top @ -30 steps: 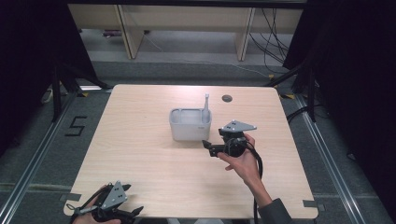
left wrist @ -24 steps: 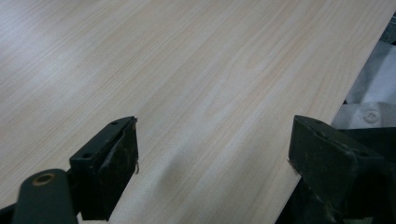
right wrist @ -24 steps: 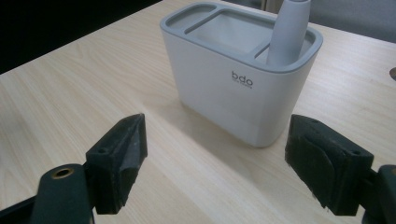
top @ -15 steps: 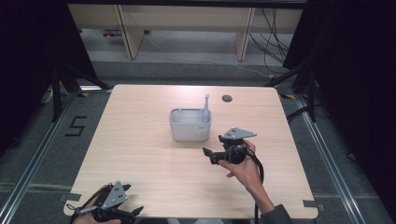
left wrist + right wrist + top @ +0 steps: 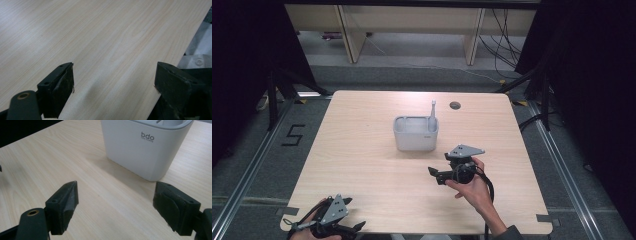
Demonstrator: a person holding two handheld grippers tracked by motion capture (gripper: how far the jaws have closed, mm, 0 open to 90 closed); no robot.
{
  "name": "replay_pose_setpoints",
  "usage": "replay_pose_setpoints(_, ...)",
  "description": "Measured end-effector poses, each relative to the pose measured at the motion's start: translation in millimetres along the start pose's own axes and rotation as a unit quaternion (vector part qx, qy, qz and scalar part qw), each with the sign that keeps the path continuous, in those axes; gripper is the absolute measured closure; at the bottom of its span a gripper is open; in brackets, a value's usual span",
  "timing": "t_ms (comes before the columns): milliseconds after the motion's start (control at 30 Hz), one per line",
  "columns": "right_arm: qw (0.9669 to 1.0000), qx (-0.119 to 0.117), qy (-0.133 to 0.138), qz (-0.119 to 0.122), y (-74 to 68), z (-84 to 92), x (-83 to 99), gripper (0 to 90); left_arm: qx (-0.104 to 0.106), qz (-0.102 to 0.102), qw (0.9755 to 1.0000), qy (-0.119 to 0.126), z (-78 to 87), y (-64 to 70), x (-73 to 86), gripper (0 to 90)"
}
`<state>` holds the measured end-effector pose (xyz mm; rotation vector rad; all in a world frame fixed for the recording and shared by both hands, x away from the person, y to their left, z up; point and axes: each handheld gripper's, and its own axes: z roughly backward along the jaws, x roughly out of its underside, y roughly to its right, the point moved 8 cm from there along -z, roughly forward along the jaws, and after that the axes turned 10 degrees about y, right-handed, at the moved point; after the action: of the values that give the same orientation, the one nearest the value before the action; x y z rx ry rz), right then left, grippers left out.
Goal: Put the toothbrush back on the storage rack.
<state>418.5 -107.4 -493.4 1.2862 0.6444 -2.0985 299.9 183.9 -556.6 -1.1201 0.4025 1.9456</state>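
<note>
From the high view I have a pale wood-grain bench (image 5: 362, 165), its top bare but for a white container (image 5: 415, 133) near the middle, slightly toward 12 o'clock. A thin grey utensil handle (image 5: 433, 111) stands up out of the container's far right corner. At about 1 o'clock from the container sits a small round dark hole (image 5: 455, 105) in the bench top.

My right tongs (image 5: 435, 175) hover at roughly 5 o'clock from the container, near it but apart, held in a hand (image 5: 474, 187) that comes in from the bottom edge. In the right gripper view the jaws stand wide apart with nothing between them, and the container (image 5: 146, 145) rises ahead toward 1 o'clock, the letters "bdo" printed on its wall.

My left tongs (image 5: 354, 228) sit at the bench's 7 o'clock corner, well apart from the container. In the left gripper view their jaws are also spread wide and hold nothing, with bare wood under them.

Around the bench the room is dark: grey floor, black drapes on both sides, a floor marking "5" (image 5: 293, 135) at 9 o'clock, and pale shelving legs (image 5: 347, 35) with trailing cables (image 5: 507, 30) at 12 o'clock
</note>
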Motion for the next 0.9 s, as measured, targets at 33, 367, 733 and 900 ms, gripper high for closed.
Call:
replay_pose_setpoints(33,1.0000,-0.005,0.000,-0.002,-1.5,-0.1,1.1,21.1,0.000,-0.002,1.0000,-0.001,0.1,-0.4,0.0,15.7)
replay_pose_setpoints(367,0.9998,-0.019,-0.008,-0.002,-9.5,2.7,13.1,20.5,0.000,-0.001,1.0000,-0.001,0.1,-0.2,-0.1,15.7)
replay_pose_setpoints(733,0.9995,-0.031,-0.011,-0.001,-14.8,7.5,26.5,19.4,0.000,-0.002,1.0000,-0.001,-0.1,-0.2,0.2,15.7)
replay_pose_setpoints(900,0.9995,-0.023,-0.010,-0.019,-16.8,12.8,31.0,18.4,0.000,-0.001,1.0000,-0.001,0.0,-0.4,0.3,15.7)
